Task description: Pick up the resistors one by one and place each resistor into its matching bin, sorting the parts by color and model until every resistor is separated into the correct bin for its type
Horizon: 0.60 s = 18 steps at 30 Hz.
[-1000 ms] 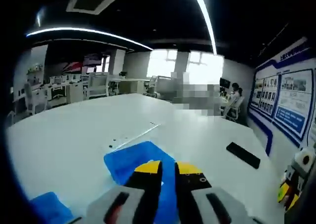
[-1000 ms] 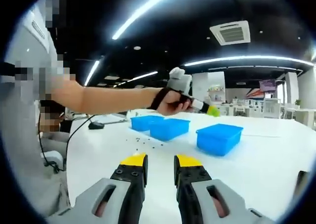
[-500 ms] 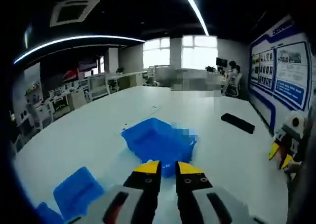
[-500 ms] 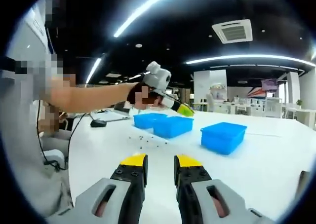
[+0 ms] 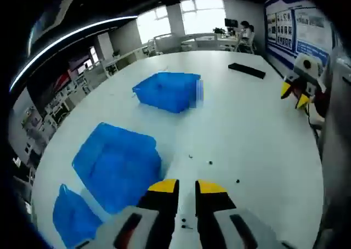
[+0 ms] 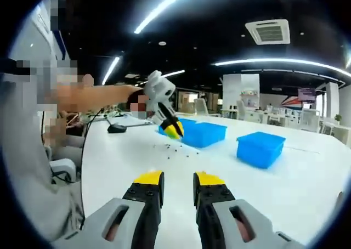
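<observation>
Three blue bins stand in a row on the white table: the far bin (image 5: 167, 91), the middle bin (image 5: 118, 164) and the near bin (image 5: 74, 219). Small dark resistors (image 5: 210, 162) lie scattered on the table just ahead of my left gripper (image 5: 186, 190), whose yellow-tipped jaws stand slightly apart and hold nothing. In the right gripper view a hand holds the left gripper (image 6: 174, 129) tilted down over the resistors (image 6: 175, 149), beside two bins (image 6: 203, 133) (image 6: 260, 146). My right gripper (image 6: 178, 180) hovers low over the bare table, slightly open and holding nothing; it also shows at the right (image 5: 293, 92).
A flat black device (image 5: 247, 69) lies at the far end of the table. A black mouse (image 6: 116, 128) with a cable sits near the person's side. The person's arm (image 6: 93, 98) reaches across. Desks and chairs stand in the room behind.
The left gripper has tipped downward and come down toward the scattered resistors next to the bins. The right gripper has stayed almost still.
</observation>
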Each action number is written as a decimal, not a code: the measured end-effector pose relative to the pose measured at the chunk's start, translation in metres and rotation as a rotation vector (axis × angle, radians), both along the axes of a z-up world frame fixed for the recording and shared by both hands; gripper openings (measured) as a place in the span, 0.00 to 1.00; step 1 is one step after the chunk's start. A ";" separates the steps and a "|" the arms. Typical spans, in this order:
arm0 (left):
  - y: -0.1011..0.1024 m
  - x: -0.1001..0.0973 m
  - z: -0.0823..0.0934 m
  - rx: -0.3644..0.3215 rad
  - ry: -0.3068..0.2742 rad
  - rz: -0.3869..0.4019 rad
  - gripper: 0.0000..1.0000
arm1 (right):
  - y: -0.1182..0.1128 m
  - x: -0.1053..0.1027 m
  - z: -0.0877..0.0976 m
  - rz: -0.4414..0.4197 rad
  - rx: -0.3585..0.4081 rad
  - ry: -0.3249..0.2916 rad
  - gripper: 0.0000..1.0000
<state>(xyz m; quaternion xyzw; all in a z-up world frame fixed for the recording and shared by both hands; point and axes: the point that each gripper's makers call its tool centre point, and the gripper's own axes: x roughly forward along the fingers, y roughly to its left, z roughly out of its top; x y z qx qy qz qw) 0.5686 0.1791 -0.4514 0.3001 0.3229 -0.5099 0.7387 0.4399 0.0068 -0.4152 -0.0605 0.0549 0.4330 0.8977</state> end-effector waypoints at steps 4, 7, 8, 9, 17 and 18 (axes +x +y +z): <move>0.001 -0.010 -0.010 0.139 -0.043 -0.169 0.15 | 0.001 -0.002 0.000 -0.001 -0.007 -0.002 0.24; 0.002 -0.010 -0.015 0.245 -0.087 -0.276 0.13 | 0.002 -0.003 -0.001 0.004 -0.010 -0.001 0.24; 0.002 -0.010 -0.017 0.280 -0.092 -0.319 0.12 | 0.002 -0.003 -0.001 0.005 -0.013 -0.001 0.24; -0.001 -0.009 -0.016 0.292 -0.104 -0.351 0.11 | 0.002 -0.003 -0.002 0.006 -0.015 0.000 0.24; -0.010 -0.010 -0.022 0.364 -0.015 -0.471 0.11 | -0.003 -0.001 -0.004 -0.001 -0.022 0.002 0.24; -0.009 -0.010 -0.023 0.377 -0.005 -0.482 0.12 | -0.004 -0.001 -0.004 -0.003 -0.023 0.003 0.24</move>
